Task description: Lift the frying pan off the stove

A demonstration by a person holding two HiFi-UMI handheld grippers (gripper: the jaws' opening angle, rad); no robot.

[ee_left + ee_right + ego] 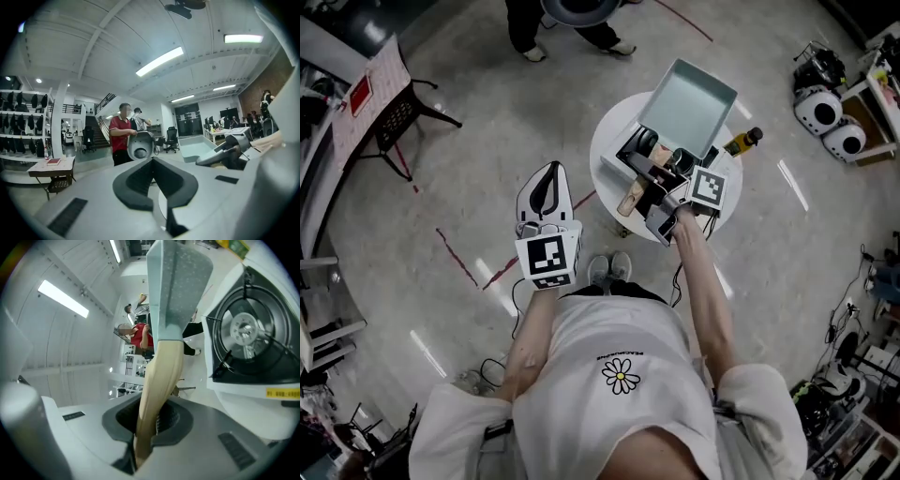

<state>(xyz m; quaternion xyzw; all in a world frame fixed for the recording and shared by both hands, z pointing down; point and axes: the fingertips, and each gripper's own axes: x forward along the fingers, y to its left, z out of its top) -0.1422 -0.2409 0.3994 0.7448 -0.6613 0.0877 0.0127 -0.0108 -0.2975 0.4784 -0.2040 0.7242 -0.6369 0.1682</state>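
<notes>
A pale teal square frying pan (689, 103) with a beige handle (631, 199) hangs tilted over the round white table (609, 141). My right gripper (656, 192) is shut on that handle. In the right gripper view the handle (159, 380) runs down between the dark pads of my right gripper (146, 430), and the pan (180, 282) stands edge-on beside the stove's uncovered black burner (248, 333). The white stove (639, 148) sits on the table below the pan. My left gripper (547, 187) hangs over the floor left of the table, shut with nothing in it (152, 180).
A small bottle with a yellow body (742, 141) stands at the table's right edge. A person (572, 28) stands beyond the table. A dark chair and a desk (389, 103) are at the left, and white machines (825, 112) and cables at the right.
</notes>
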